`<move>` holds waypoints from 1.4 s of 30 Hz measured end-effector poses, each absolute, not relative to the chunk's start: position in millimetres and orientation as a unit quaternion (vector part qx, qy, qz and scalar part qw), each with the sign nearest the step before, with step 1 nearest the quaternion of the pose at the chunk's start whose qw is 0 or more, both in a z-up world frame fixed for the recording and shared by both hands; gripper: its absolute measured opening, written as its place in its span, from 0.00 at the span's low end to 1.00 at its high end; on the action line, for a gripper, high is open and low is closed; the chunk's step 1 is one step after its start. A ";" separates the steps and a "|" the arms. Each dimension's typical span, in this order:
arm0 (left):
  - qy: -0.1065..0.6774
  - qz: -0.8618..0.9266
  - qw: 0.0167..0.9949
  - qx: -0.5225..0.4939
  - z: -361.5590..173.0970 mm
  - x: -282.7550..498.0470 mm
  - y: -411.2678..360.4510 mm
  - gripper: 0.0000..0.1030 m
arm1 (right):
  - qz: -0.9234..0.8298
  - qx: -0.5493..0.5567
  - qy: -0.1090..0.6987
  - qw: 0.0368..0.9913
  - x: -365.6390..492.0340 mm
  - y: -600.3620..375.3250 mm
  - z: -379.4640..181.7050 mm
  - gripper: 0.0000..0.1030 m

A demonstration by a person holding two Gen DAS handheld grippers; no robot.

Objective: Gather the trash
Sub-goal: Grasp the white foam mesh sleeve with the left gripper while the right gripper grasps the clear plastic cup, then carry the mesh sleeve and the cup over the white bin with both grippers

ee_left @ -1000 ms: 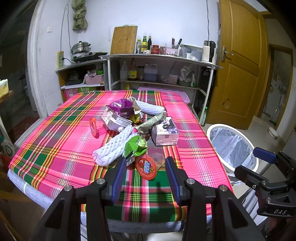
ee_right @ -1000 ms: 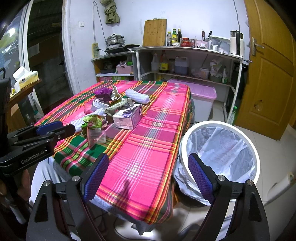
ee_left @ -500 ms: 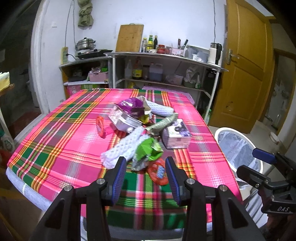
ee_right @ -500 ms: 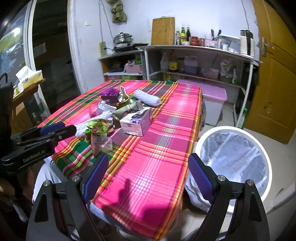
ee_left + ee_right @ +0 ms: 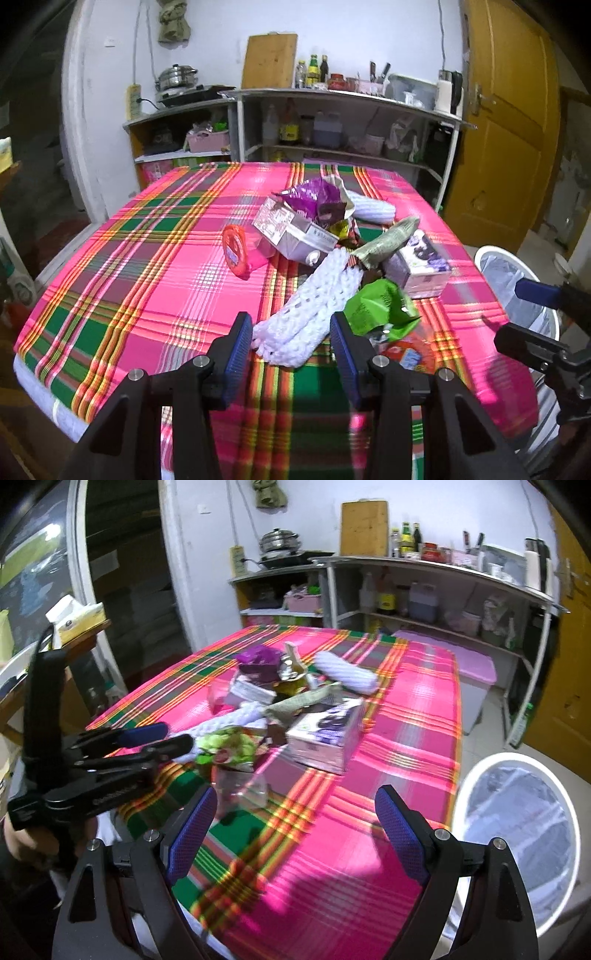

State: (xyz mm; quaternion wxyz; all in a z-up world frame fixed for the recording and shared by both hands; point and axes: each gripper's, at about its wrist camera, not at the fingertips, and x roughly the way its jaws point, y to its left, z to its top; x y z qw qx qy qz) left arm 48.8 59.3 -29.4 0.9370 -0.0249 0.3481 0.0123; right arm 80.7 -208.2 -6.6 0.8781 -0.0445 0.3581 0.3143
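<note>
Two grippers spread empty, left gripper [image 5: 291,341] framing white foam net [image 5: 314,310], right gripper [image 5: 295,827] over tablecloth [image 5: 406,709]

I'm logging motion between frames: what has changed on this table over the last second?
The left hand-held gripper swung left, from the red lid to the white foam net, open and holding nothing. The right hand-held gripper moved over the tablecloth, also open. The trash pile and bin stayed put.

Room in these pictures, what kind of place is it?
Most likely a home kitchen with a dining table. A pot sits on a cooktop, a cutting board leans on the wall above shelves of bottles, and a plaid-covered table stands in the middle.
</note>
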 end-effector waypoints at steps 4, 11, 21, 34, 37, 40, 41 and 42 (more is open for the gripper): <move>0.360 -0.010 0.933 -0.021 -38.6 59.3 61.9 0.42 | 0.330 -0.045 0.368 0.868 83.5 -194.4 -13.6 0.85; 0.371 -0.022 0.928 -0.018 -50.3 71.4 63.1 0.34 | 0.351 -0.056 0.385 0.852 92.3 -173.8 -24.7 0.85; 0.363 -0.026 0.930 -0.055 -48.1 63.1 82.2 0.20 | 0.360 -0.055 0.423 0.830 104.3 -152.1 -42.2 0.51; 0.344 -0.014 0.936 -0.074 -31.6 39.4 81.4 0.17 | 0.352 -0.038 0.416 0.837 90.0 -169.7 -32.6 0.41; 0.337 -0.012 0.939 -0.074 -24.0 33.1 78.6 0.17 | 0.346 -0.033 0.412 0.842 85.7 -178.3 -27.9 0.41; 0.330 -0.009 0.941 -0.075 -17.4 27.5 75.9 0.17 | 0.338 -0.024 0.406 0.849 81.2 -190.5 -21.5 0.41; 0.328 -0.008 0.942 -0.075 -14.4 25.5 75.1 0.17 | 0.335 -0.022 0.404 0.851 80.1 -193.9 -19.6 0.41; 0.325 -0.007 0.943 -0.075 -12.0 23.6 74.0 0.17 | 0.331 -0.018 0.402 0.853 78.4 -199.2 -16.8 0.41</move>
